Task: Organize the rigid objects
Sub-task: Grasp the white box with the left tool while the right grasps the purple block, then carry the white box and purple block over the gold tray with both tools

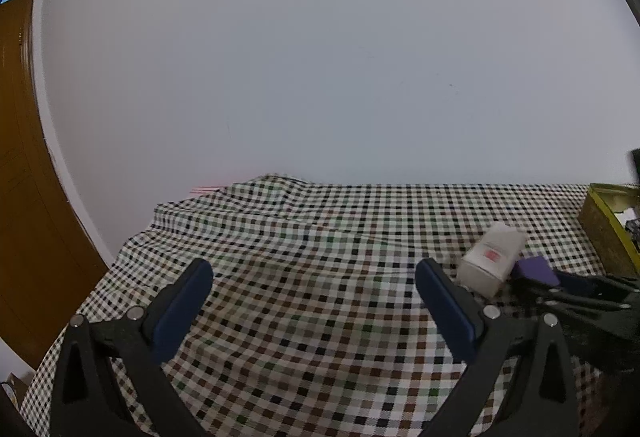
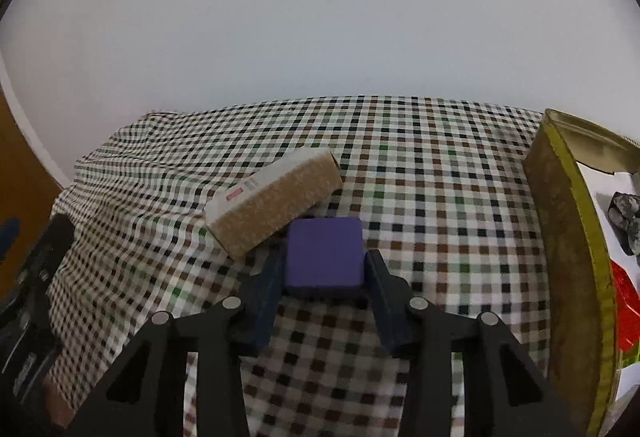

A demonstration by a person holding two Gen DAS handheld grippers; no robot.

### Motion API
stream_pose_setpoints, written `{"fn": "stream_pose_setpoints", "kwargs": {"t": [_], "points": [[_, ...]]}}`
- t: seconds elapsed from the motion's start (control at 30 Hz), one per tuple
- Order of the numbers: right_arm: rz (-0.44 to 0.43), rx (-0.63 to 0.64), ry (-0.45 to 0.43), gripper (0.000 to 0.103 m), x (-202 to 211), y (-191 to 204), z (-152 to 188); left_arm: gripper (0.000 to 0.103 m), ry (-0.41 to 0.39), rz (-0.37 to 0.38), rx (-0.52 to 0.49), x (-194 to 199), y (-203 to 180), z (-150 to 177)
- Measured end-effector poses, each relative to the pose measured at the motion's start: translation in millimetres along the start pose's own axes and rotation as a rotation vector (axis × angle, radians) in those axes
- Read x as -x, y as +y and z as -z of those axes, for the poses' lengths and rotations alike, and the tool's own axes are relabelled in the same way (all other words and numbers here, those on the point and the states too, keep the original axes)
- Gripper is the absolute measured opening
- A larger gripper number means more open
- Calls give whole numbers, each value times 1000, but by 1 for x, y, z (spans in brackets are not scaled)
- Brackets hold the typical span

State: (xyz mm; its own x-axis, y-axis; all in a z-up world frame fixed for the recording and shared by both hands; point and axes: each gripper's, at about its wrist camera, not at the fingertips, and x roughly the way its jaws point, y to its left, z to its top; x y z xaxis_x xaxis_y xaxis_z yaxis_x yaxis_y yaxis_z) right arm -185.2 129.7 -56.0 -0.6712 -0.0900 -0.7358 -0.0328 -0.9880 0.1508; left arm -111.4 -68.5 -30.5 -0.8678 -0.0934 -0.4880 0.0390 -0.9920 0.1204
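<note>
The right claw pinches the flat purple rounded-square block, seemingly just above the checked surface. Carry it level over the yellow-rimmed open tin box, clearing the rim; the left claw rests spread.

Purple block: flat, rounded corners, sat level between right gripper fingers, clamped both sides, above checked cloth. Carton: long, white top with red label, speckled tan side, lay angled on cloth, just beyond block's far-left corner. Gold-rimmed box stood open at right, well apart from block.
</note>
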Motion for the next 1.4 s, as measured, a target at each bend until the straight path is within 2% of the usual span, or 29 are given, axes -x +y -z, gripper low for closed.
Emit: {"fn": "stream_pose_setpoints", "kwargs": {"t": [0.13, 0.27, 0.43, 0.5, 0.7, 0.77, 0.8, 0.87, 0.93, 1.03, 1.1, 1.17, 1.3, 1.4], "points": [[-54, -7, -130, 44, 37, -10, 16, 103, -18, 24, -20, -5, -4, 3], [-32, 21, -250, 44, 74, -9, 31, 103, -26, 74, -49, -8, -12, 4], [-58, 26, -302, 44, 108, -19, 46, 103, 15, 266, -59, -14, -22, 1], [-53, 23, -326, 44, 119, -24, 49, 103, 33, 320, -86, -20, -34, -2], [-7, 50, -381, 44, 140, -36, 56, 103, 140, 403, -224, -55, -90, -12], [6, 61, -393, 44, 140, -36, 54, 102, 167, 407, -265, -64, -107, -14], [13, 66, -400, 44, 142, -37, 55, 101, 167, 401, -283, -55, -115, -14], [6, 67, -405, 44, 143, -39, 54, 94, 169, 375, -325, -62, -128, -17], [-11, 68, -397, 44, 141, -41, 54, 89, 213, 353, -351, -76, -137, -17], [-26, 76, -376, 44, 137, -41, 54, 77, 295, 384, -327, -94, -137, -17], [-40, 68, -365, 44, 136, -42, 53, 70, 330, 421, -271, -101, -130, -18], [-52, 59, -360, 44, 135, -46, 52, 40, 346, 471, -224, -102, -125, -18], [-49, 47, -367, 44, 136, -49, 52, 40, 325, 408, -200, -101, -116, -16], [-41, 35, -379, 44, 137, -52, 54, 40, 227, 359, -153, -70, -98, -17]]}}
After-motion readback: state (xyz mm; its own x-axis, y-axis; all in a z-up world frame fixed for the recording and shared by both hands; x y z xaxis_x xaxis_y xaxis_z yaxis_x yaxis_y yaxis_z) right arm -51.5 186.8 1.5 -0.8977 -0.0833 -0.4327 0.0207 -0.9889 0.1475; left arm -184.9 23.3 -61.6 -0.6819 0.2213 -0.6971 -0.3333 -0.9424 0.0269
